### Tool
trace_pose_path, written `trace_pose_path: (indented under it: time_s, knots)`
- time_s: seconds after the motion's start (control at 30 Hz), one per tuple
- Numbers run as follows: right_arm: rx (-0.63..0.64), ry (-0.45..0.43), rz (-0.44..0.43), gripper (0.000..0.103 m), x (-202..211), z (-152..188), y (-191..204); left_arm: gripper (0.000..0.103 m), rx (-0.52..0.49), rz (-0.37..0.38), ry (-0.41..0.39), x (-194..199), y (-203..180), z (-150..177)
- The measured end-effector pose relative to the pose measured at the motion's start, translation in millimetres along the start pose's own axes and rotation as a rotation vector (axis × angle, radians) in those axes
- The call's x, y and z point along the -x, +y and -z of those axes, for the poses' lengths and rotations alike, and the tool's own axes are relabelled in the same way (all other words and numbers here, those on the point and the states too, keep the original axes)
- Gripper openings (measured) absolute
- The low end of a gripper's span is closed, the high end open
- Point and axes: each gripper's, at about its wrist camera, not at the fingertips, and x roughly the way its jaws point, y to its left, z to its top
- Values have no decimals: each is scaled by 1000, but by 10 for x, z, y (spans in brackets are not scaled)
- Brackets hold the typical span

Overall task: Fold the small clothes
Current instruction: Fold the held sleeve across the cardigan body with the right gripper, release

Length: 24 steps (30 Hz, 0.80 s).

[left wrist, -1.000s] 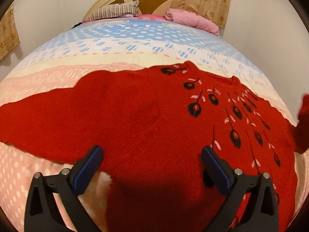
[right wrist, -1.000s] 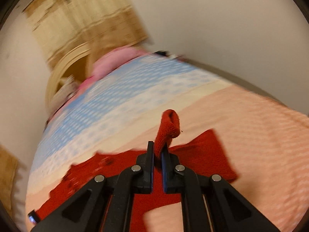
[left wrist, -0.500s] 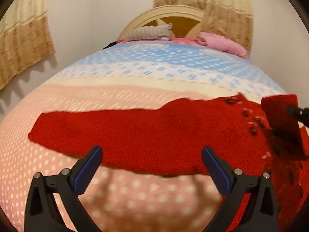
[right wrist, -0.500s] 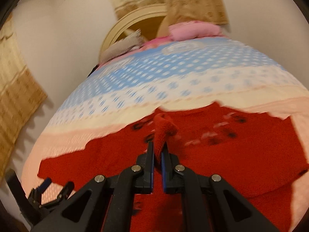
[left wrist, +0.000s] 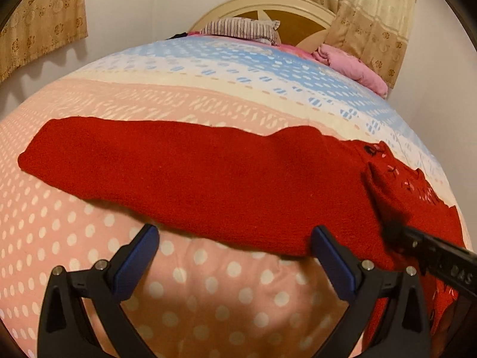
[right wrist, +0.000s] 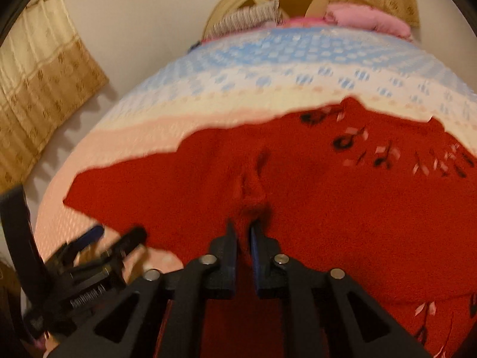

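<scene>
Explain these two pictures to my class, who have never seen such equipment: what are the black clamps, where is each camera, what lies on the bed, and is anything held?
There is no robot here. A person holds a two-finger gripper in each hand, and each gripper carries a camera looking forward along its fingers. That is why black fingers fill the bottom of both pictures. One picture comes from the left gripper, which is wide open and empty above the spotted bedspread. The other comes from the right gripper. A red sweater lies spread on the bed. The right gripper's jaws have just been opening, with the sleeve end between them and brought over the sweater's body, so a fold seems under way.
</scene>
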Motion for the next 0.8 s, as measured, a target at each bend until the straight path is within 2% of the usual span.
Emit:
trace_pose_path:
  time_s: [0.03, 0.1, 0.17, 0.23, 0.3, 0.33, 0.4, 0.43, 0.57, 0.63, 0.7, 0.8]
  knots:
    - [-1, 15, -23, 28, -4, 12, 3, 103, -1, -1, 3, -5, -8, 4]
    - [-5, 2, -59, 44, 99, 21, -1, 103, -1, 0, 6, -16, 7, -3]
    - [-16, -32, -96, 45, 231, 6, -21, 103, -3, 1, 5, -15, 7, 0]
    - [-30, -94, -119, 45, 377, -24, -54, 103, -4, 0, 7, -27, 12, -7]
    - [-62, -171, -66, 45, 476, -81, -100, 103, -8, -5, 9, -31, 6, -2]
    - [-68, -165, -32, 45, 451, -114, -112, 103, -10, -8, 11, -38, 3, -5]
    - [-74, -116, -9, 27, 282, -165, -120, 103, -16, -14, 14, -46, -4, -6]
    - [-69, -90, -13, 25, 177, -172, -98, 103, -19, -18, 14, -49, -8, -4]
    - [-51, 0, -28, 25, -190, -124, 0, 103, -36, -35, 21, -70, -31, 1]
    - [-10, -3, -20, 25, -288, -105, 66, 103, -48, -46, 26, -84, -48, 6]
    - [12, 0, -15, 25, -287, -145, 87, 103, -54, -49, 28, -86, -55, 8]
    - [-38, -16, -87, 25, -115, -179, 0, 103, -47, -42, 26, -79, -38, 10]
